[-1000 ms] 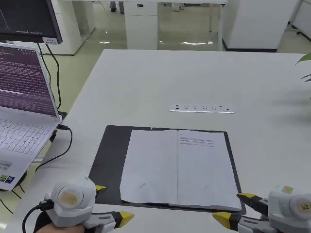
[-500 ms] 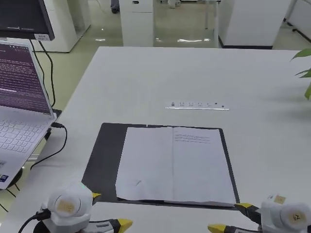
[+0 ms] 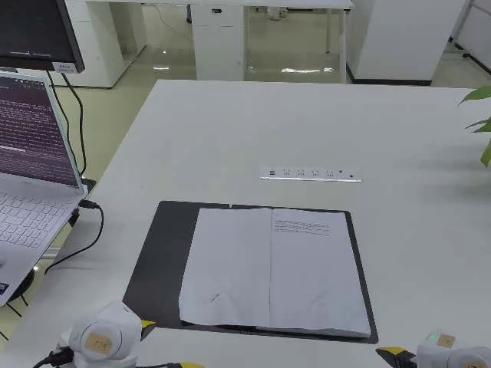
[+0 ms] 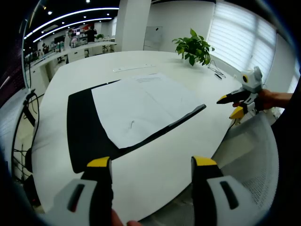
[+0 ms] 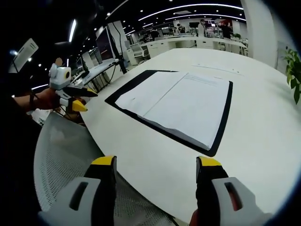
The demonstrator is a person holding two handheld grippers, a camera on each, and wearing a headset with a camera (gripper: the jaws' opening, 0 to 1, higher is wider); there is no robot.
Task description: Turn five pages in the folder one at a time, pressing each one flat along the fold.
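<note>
Light was bright and even, from ceiling strips [image 4: 70,16]; floor [image 3: 307,69] showed glare; gripper views bent at edges.

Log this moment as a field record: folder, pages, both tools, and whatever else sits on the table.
folder: black folder, open and flat on the white table
pages: left page blank but for a small mark; right page has a few printed lines at its top
left tool: open, empty, at the table's near edge, apart from the folder
right tool: open, empty, at the near edge, not touching the folder
other items: open laptop at left; power strip beyond the folder; plant at right
</note>
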